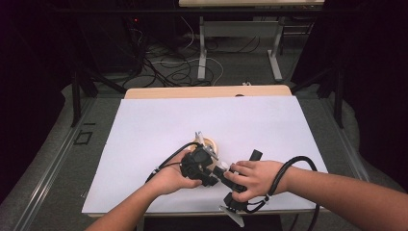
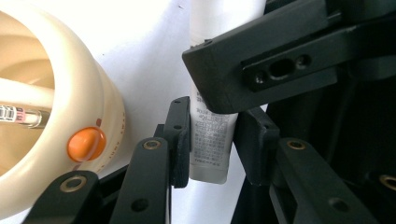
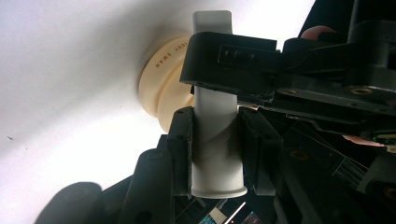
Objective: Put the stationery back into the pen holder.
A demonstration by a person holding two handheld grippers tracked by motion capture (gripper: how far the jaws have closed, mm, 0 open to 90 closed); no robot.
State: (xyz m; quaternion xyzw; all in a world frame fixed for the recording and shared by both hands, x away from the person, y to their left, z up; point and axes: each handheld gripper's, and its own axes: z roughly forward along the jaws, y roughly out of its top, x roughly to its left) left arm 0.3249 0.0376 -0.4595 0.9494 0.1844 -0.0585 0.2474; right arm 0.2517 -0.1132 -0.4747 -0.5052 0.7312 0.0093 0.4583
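Both tongs, left (image 2: 212, 140) and right (image 3: 215, 149), clamp one white tube (image 3: 214, 140) lying level, its cap inside the right pair.

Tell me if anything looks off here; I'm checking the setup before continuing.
Nothing stands out. The white tube is held between both grippers, left gripper and right gripper, beside the cream cup; nothing is spilled or damaged.

White printed tube (image 2: 211, 140), clamped at both ends, beside cream cup (image 2: 56, 116)
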